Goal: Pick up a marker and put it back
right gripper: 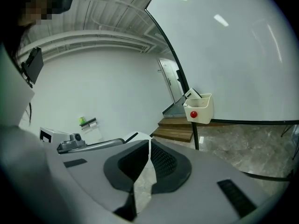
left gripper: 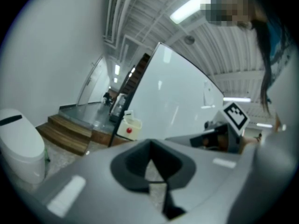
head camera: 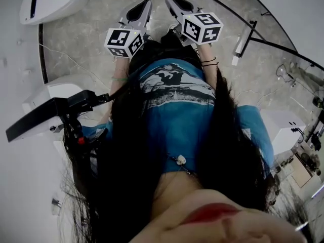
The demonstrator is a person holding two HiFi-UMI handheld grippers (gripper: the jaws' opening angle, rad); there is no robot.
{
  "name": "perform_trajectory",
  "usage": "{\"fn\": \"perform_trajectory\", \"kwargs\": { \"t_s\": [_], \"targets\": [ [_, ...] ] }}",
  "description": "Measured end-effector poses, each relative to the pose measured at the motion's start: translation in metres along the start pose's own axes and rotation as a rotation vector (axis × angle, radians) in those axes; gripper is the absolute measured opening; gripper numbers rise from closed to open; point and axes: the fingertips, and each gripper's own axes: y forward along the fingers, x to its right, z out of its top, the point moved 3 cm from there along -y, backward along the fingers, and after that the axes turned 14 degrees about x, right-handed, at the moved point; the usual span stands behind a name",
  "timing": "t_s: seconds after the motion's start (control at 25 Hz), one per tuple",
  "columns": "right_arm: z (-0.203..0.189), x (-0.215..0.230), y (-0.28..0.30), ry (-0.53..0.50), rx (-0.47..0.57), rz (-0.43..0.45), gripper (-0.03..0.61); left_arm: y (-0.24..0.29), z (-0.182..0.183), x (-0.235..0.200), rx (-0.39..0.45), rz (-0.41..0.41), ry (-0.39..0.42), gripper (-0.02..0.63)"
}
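Left gripper (left gripper: pixel 150 147): jaws closed tip to tip, nothing between; aimed at a whiteboard (left gripper: pixel 177 92)
White box (left gripper: pixel 129 128): red dot, fixed to the board's frame, well apart
Right gripper (right gripper: pixel 149 143): jaws pressed together, empty; same box and board ahead
Head view: both grippers hang low before a blue shirt (head camera: pixel 177 105), over stone floor (head camera: pixel 91 34)
Marker: not made out in any view
Risk: closed jaws would knock a marker aside unless parted first

A grey marbled floor (head camera: pixel 91 39) carries everything here. A white rounded unit (head camera: pixel 50 1) stands on it at one side, a thin pale cable (head camera: pixel 68 58) trails across it, and wooden steps (right gripper: pixel 176 129) rise at its far edge.
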Motion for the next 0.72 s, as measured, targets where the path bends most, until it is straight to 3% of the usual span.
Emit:
{"fn": "perform_trajectory", "kwargs": {
  "t_s": [0.56,0.64,0.72],
  "targets": [
    [-0.011,-0.021,0.008,0.066,0.018,0.055,0.023,-0.024,0.001,-0.032,0.011,0.092,0.021,0.0],
    [-0.012,-0.016,-0.015,0.065,0.011,0.067,0.023,-0.026,-0.005,-0.009,0.02,0.109,0.012,0.0],
    [-0.01,0.0,-0.061,0.059,0.009,0.084,0.023,-0.024,-0.019,0.041,0.026,0.119,0.008,0.0]
  ]
}}
